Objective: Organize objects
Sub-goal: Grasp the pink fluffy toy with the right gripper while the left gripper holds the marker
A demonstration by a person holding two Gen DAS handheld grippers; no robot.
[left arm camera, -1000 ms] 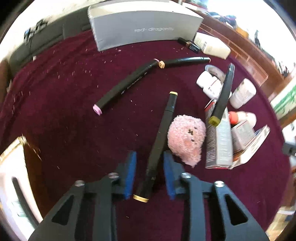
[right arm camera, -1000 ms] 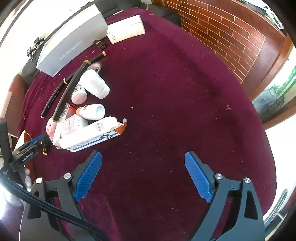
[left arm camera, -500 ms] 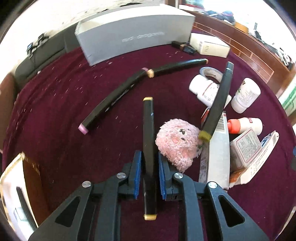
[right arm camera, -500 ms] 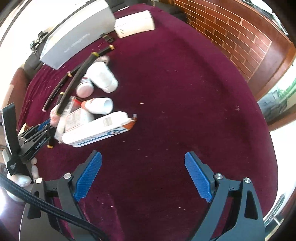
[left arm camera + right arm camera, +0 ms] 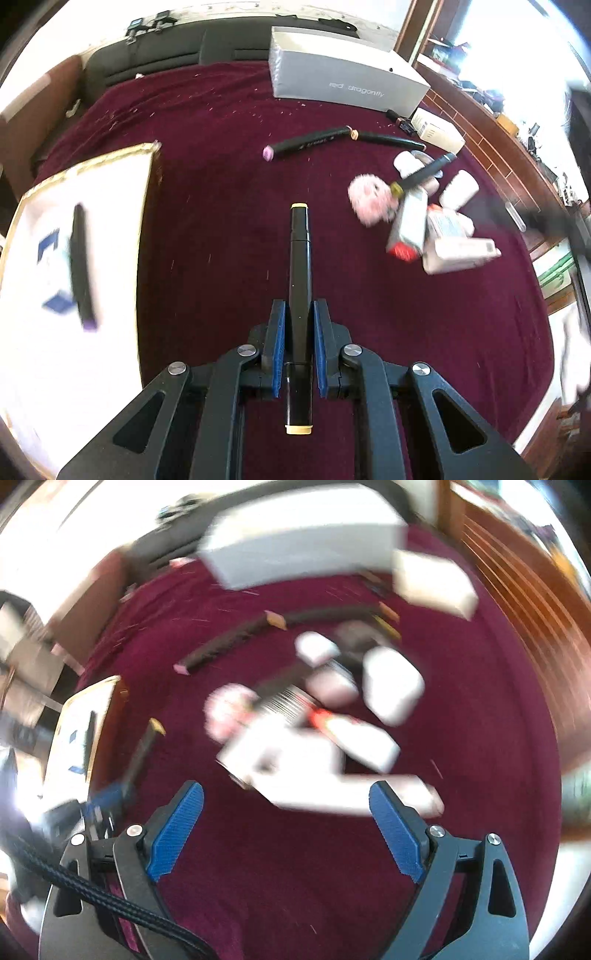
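My left gripper (image 5: 298, 314) is shut on a black marker with yellow caps (image 5: 299, 258), held off the maroon cloth and pointing straight ahead. To its left lies a white gold-edged box (image 5: 110, 162) holding another black marker (image 5: 80, 266). Two more markers (image 5: 308, 142) lie end to end further back. A pink plush toy (image 5: 369, 199) sits beside a heap of white bottles and cartons (image 5: 443, 236) on the right. My right gripper (image 5: 286, 805) is open and empty above that blurred heap of bottles and cartons (image 5: 332, 746); the left gripper (image 5: 110, 797) with its marker (image 5: 144, 749) shows at its left.
A long grey box (image 5: 343, 81) lies at the back of the cloth, with a small white carton (image 5: 436, 131) to its right. A dark sofa (image 5: 155, 55) runs behind. A brick ledge (image 5: 535, 609) borders the right side.
My left gripper closed on the yellow-capped marker, lifted it and swung left toward the white box. My right gripper moved over the heap of bottles and cartons, still open.
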